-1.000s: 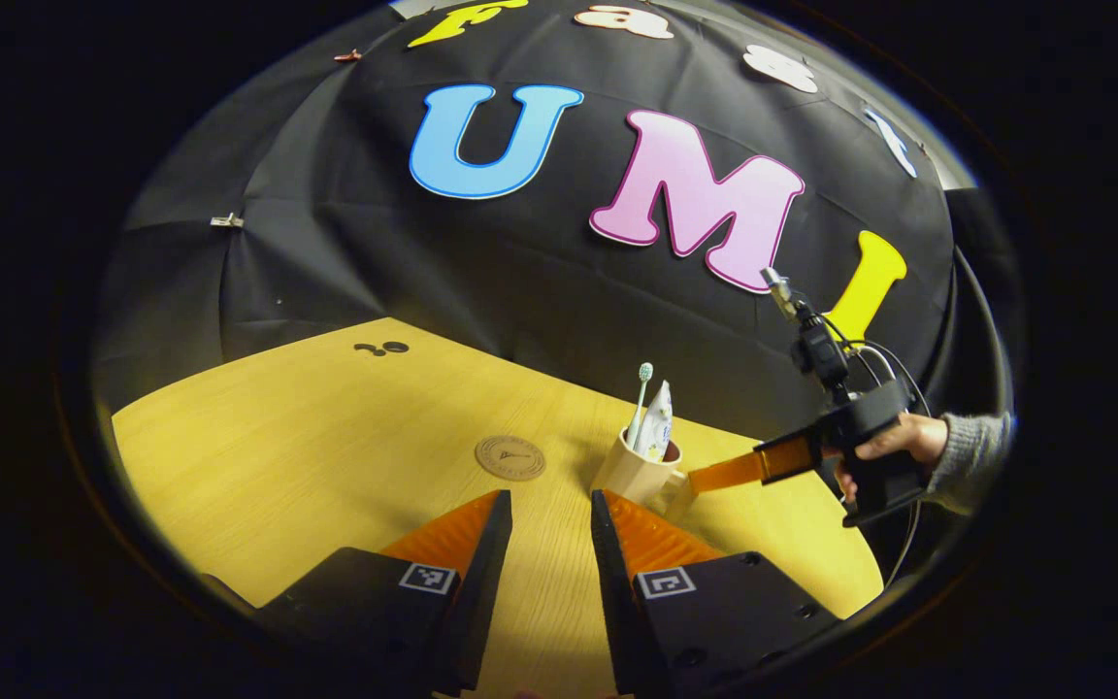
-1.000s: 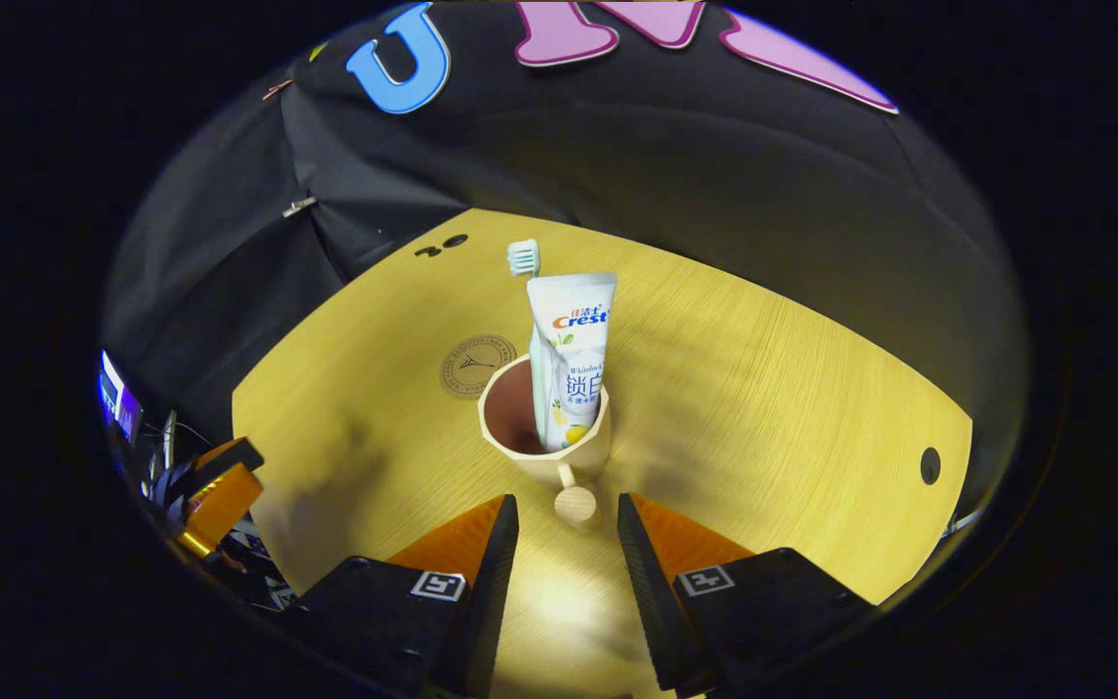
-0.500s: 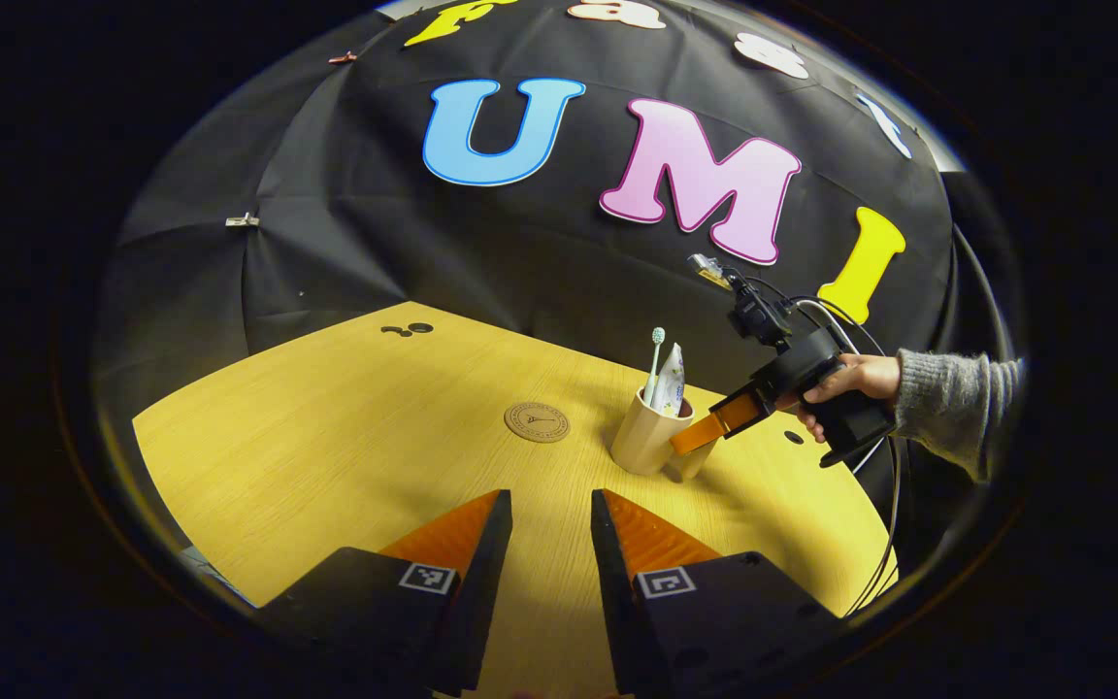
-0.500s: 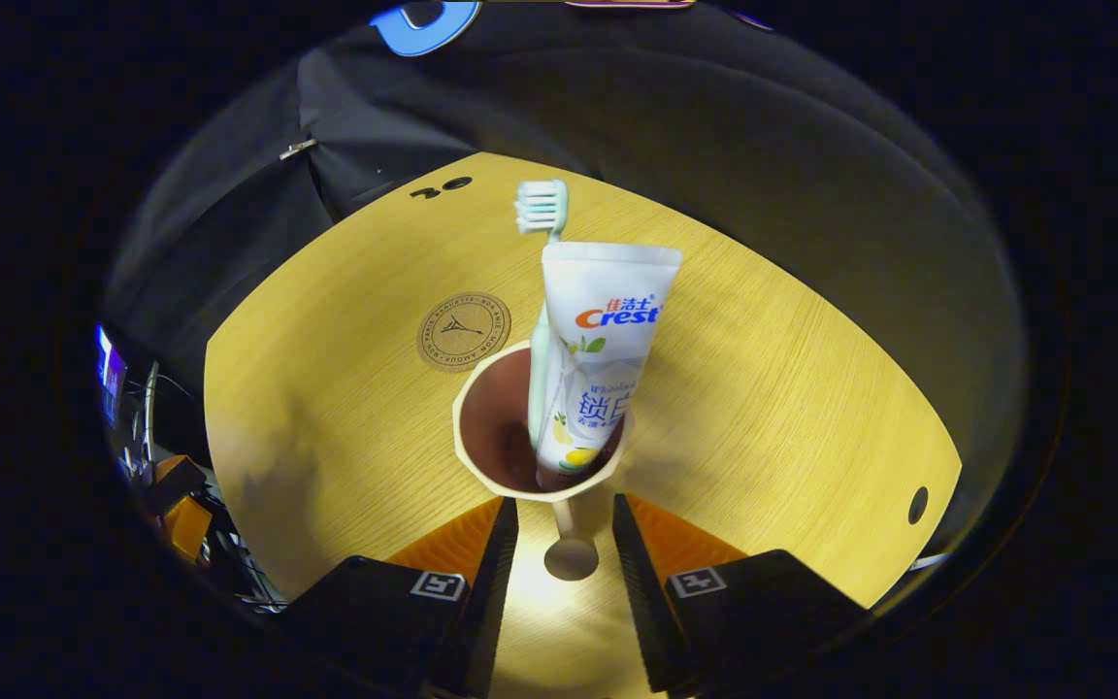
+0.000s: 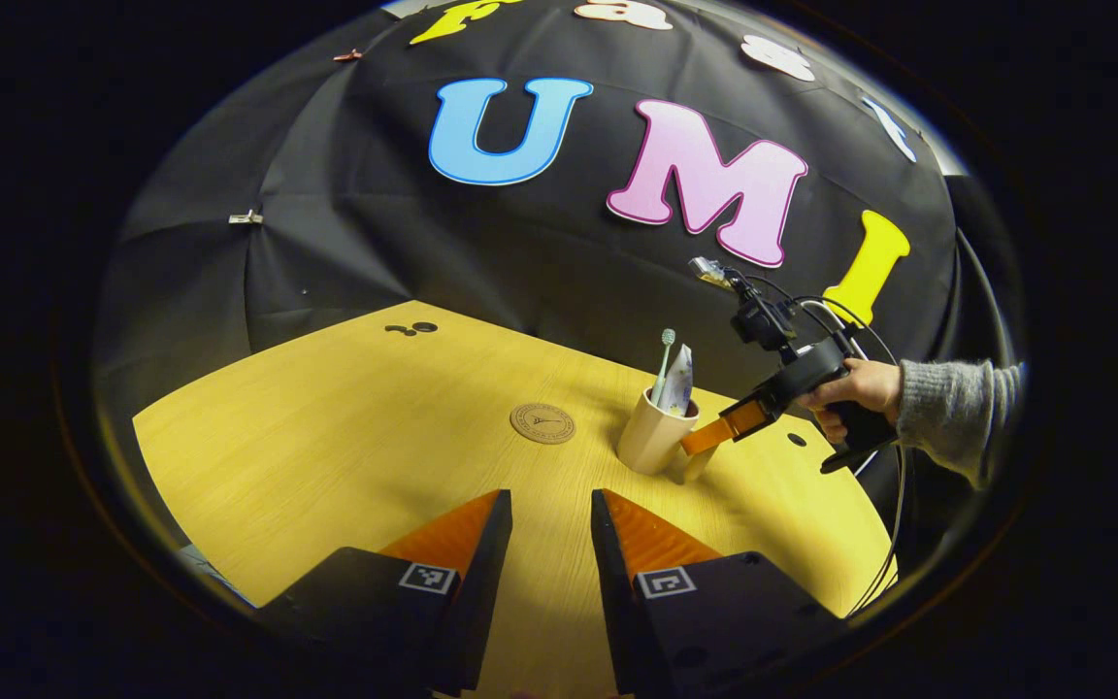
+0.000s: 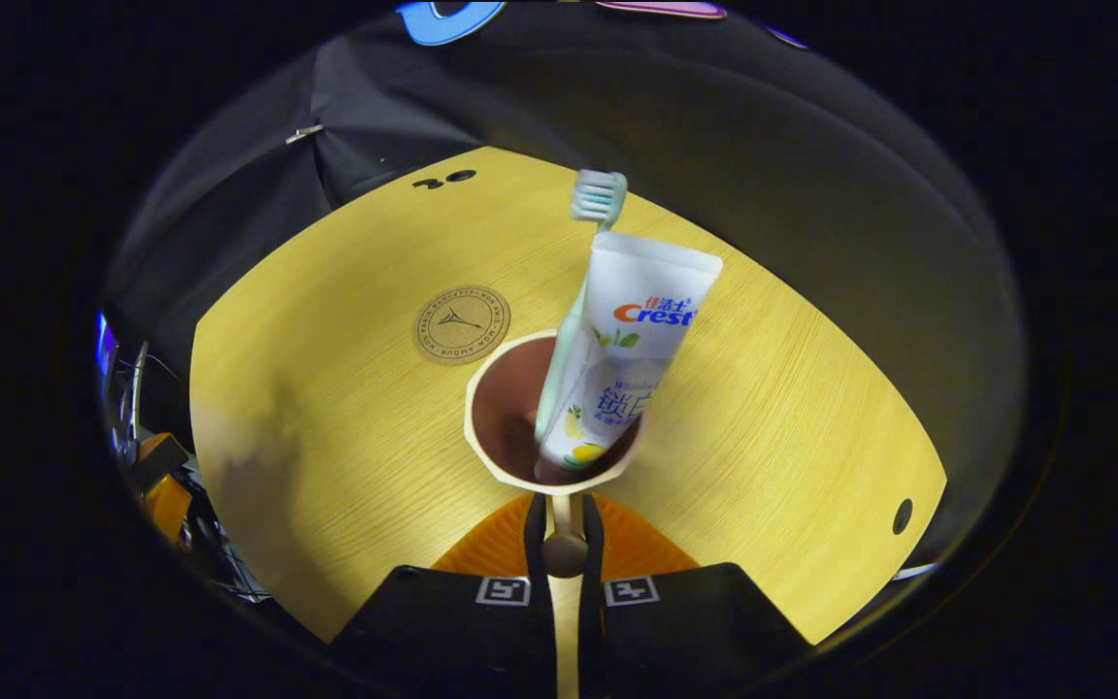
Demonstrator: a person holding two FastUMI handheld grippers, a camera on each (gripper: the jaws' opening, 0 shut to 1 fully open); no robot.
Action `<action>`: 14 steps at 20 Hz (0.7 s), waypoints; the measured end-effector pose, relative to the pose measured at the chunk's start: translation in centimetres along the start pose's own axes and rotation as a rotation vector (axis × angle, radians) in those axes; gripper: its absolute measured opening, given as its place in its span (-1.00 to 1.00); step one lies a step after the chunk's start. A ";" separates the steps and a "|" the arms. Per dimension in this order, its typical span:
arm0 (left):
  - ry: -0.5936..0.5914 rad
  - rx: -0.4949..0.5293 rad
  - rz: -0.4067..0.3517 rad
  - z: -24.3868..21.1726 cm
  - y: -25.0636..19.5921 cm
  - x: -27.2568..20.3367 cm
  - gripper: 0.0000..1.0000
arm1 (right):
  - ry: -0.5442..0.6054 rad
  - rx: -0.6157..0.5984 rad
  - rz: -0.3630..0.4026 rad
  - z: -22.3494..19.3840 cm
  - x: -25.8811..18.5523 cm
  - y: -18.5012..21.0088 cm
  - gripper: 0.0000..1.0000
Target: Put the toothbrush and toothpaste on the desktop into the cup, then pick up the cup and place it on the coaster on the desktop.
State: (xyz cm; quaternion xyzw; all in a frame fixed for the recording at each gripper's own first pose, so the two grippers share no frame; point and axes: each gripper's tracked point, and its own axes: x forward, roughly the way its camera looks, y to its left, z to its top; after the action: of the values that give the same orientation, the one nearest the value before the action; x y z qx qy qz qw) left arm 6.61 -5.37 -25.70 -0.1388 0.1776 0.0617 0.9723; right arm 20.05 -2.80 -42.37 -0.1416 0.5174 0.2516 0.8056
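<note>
My right gripper (image 6: 564, 529) is closed on the cup's handle (image 6: 565, 551), a short peg ending in a round wooden-looking knob; both fingers press against its sides with almost no gap left. The cup (image 6: 551, 408) is a pale, matte beaker with a faceted rim and a dark brownish inside, standing on the table (image 6: 326, 388), a smooth yellow wood-grain top with a curved edge. Inside it the toothbrush (image 6: 598, 194) leans with its slim pale-green stem and bristled head sticking up, and the toothpaste (image 6: 629, 330), a flat, glossy white tube with a crimped end uppermost, rests against the rim beside it. The coaster (image 6: 461, 324) is a thin round disc with a stamped pattern, lying flat just beyond the cup and to its left, not touching it.

My left gripper (image 5: 551, 544) hangs above bare table with its fingers parted by a moderate gap, holding nothing. From there I see the cup (image 5: 651, 439) well ahead, the coaster (image 5: 542, 423) near its left, and my other hand (image 5: 855, 388) in a grey knit sleeve (image 5: 947, 413) gripping the tool at the cup's handle.
</note>
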 end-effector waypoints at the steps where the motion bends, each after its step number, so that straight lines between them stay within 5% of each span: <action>1: -0.003 -0.001 0.000 0.2 0.1 -0.1 0.07 | -0.009 0.011 -0.003 0.1 0.0 -0.1 -0.75; 14: -0.016 -0.003 -0.017 1.5 2.7 -0.9 0.07 | -0.110 0.031 -0.040 2.8 -1.8 2.2 -0.75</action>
State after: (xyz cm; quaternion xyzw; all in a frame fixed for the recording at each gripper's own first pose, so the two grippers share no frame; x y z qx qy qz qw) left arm 5.82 -2.43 -24.66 -0.1415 0.1686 0.0550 0.9739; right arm 20.36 -0.10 -39.55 -0.1254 0.4733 0.2349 0.8397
